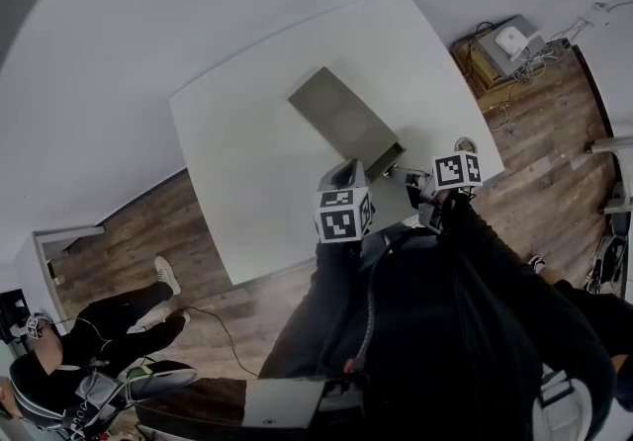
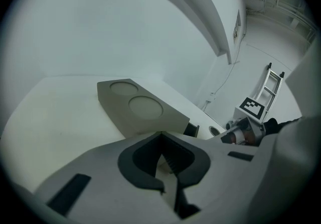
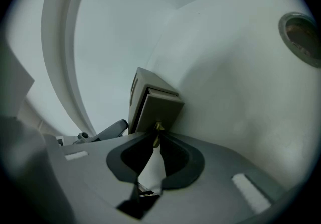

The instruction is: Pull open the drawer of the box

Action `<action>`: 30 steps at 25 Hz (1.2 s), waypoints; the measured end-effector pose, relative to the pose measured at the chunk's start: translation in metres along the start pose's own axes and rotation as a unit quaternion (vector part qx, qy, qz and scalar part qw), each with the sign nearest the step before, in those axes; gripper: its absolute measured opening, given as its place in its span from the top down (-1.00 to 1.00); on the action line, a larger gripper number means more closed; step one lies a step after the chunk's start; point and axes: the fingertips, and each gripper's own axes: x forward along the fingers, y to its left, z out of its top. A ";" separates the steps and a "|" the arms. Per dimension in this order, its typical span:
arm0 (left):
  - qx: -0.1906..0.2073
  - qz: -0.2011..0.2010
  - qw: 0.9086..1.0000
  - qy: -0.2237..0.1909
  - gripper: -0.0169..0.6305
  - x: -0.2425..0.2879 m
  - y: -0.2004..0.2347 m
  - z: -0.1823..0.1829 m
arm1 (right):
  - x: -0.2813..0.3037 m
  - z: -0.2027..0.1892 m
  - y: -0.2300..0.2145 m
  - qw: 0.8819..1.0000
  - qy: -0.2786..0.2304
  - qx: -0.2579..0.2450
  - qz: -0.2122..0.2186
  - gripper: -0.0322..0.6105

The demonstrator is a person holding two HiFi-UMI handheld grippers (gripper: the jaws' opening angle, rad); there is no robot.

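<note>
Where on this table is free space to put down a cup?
The wide bare table left of the box is free, also the strip between box and far edge. The near right corner is crowded: drawer, left tool, right tool.

White table [image 1: 247, 152]; grey box [image 1: 341, 118] on it, drawer [image 1: 388, 160] ajar.

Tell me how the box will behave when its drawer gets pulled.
The box looks long, low and flat-bottomed, so tipping seems unlikely. On the smooth table it may slide along. The right tongs pinch a tiny knob, which could slip.
</note>
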 end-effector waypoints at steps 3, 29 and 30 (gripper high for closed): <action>0.002 -0.001 1.000 0.001 0.95 0.001 0.001 0.000 | -0.002 -0.002 -0.002 1.000 0.001 0.002 -0.001 0.77; -0.005 -0.006 1.000 0.000 0.95 0.003 0.003 0.002 | -0.008 -0.009 -0.006 1.000 0.002 0.004 -0.007 0.77; -0.005 -0.006 1.000 0.000 0.95 0.003 0.003 0.002 | -0.009 -0.009 -0.006 1.000 0.002 0.004 -0.007 0.77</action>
